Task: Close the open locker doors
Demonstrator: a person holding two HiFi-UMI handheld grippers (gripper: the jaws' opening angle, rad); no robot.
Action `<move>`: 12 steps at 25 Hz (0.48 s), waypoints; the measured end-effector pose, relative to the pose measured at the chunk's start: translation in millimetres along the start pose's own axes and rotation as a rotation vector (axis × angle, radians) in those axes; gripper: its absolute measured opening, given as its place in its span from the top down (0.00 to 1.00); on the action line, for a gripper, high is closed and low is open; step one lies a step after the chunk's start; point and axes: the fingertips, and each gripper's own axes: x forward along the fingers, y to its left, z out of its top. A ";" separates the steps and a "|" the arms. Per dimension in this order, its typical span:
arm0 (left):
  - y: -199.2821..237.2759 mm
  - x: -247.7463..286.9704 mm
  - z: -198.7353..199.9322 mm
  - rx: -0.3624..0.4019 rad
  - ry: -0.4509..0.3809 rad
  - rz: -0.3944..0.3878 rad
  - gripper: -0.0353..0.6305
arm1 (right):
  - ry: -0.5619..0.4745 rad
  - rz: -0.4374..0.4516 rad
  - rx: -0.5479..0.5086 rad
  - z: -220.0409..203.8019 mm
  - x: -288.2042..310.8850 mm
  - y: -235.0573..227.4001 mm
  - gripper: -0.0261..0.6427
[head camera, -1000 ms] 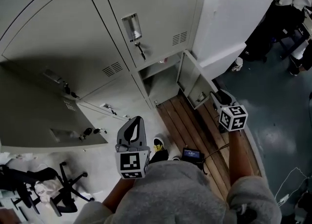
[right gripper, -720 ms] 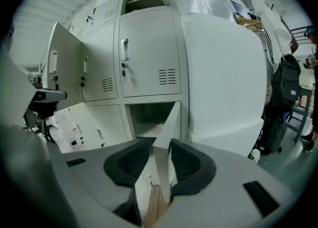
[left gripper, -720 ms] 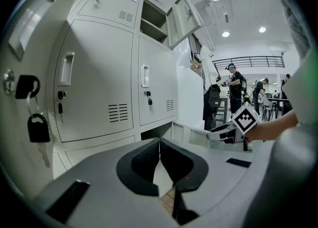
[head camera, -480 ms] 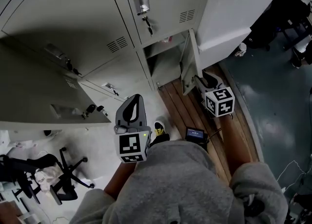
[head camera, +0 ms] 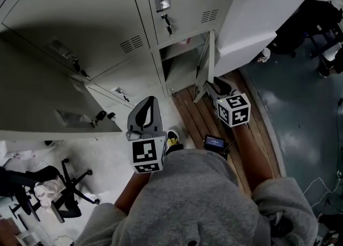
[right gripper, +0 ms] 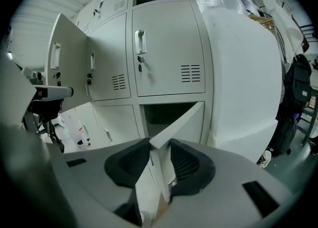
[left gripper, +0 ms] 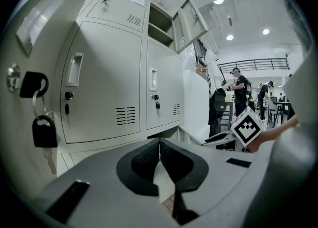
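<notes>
A bank of grey lockers fills the head view. The bottom locker's door stands partly open in front of its dark compartment. My right gripper holds that door's free edge; its jaws have just been closing and their pads sit on both faces of the panel. My left gripper hangs shut and empty to the left, apart from the lockers. A second door juts out wide open at the left, seen also as the door in the right gripper view. High up, another door is open.
Wooden planks lie under the right arm, with a small device and my shoe on the floor. A tall white cabinet stands right of the lockers. An office chair is at lower left. People stand far off.
The right gripper has moved left with the bottom locker door, which has swung from wide open to nearly edge-on toward its compartment. The left gripper has stayed in place.
</notes>
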 end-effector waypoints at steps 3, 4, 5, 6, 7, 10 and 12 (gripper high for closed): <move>3.0 3.2 2.5 -0.009 -0.003 0.018 0.93 | -0.009 0.024 0.011 2.8 7.0 7.3 0.75; 4.0 4.3 3.0 -0.010 -0.003 0.024 0.93 | -0.011 0.032 0.013 4.2 9.7 9.6 0.75; 4.8 5.5 3.6 -0.009 -0.004 0.028 0.93 | -0.013 0.040 0.013 5.6 12.4 12.1 0.74; 5.4 6.9 4.7 -0.006 -0.007 0.031 0.93 | -0.016 0.048 0.011 6.9 15.2 14.6 0.74; 6.0 8.2 6.4 -0.003 -0.009 0.033 0.93 | -0.018 0.054 0.009 8.1 17.8 17.2 0.74; 7.1 11.7 7.9 0.002 -0.003 0.036 0.93 | -0.017 0.073 0.005 10.4 25.0 25.8 0.73; 7.6 14.7 7.7 0.002 0.000 0.035 0.93 | -0.018 0.095 0.000 13.1 31.8 32.2 0.73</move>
